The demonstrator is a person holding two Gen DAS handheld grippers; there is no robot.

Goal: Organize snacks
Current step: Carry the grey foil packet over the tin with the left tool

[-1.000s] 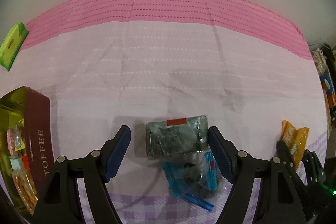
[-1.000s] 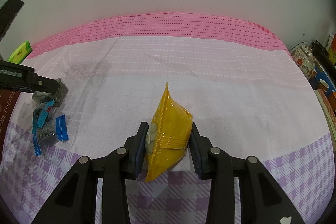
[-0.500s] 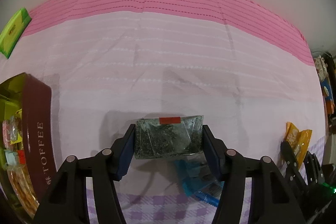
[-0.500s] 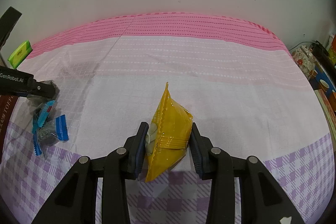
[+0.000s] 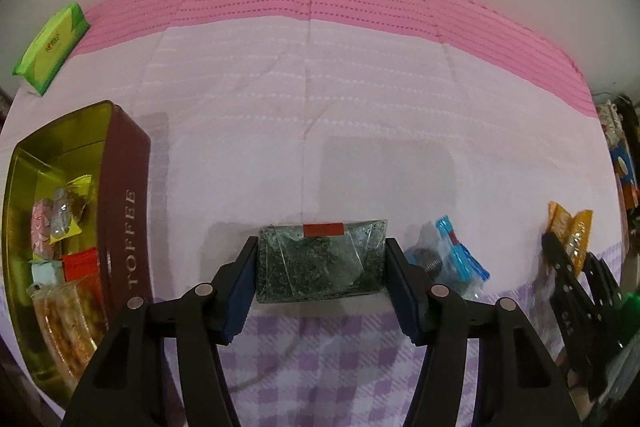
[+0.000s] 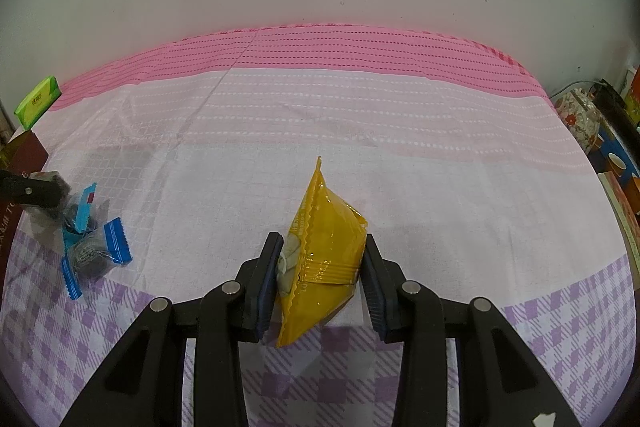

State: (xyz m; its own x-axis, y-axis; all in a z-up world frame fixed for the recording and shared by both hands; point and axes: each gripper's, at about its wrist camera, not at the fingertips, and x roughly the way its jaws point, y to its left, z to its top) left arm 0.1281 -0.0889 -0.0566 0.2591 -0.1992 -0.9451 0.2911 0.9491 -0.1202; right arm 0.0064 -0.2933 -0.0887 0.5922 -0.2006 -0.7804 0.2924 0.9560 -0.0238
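Note:
In the left wrist view my left gripper point(image 5: 322, 277) is shut on a clear packet of dark green flakes with a red label point(image 5: 320, 261), held above the cloth. An open brown and gold toffee tin point(image 5: 126, 211) with several wrapped snacks inside stands at the left. Blue-wrapped snacks point(image 5: 452, 263) lie just right of the packet. In the right wrist view my right gripper point(image 6: 320, 273) is shut on a yellow snack packet point(image 6: 320, 255) that stands on edge. The blue-wrapped snacks point(image 6: 90, 239) lie at far left, beside the left gripper's fingertip point(image 6: 38, 193).
A green packet point(image 5: 50, 49) lies at the far left on the pink band of the tablecloth point(image 5: 360, 107). Boxes and a floral jar point(image 6: 580, 119) crowd the right edge beyond the table. A white wall runs behind.
My left gripper closed on the green-flake packet, lifted it and carried it left toward the tin, leaving the blue-wrapped snacks behind. The right gripper and yellow packet stayed still.

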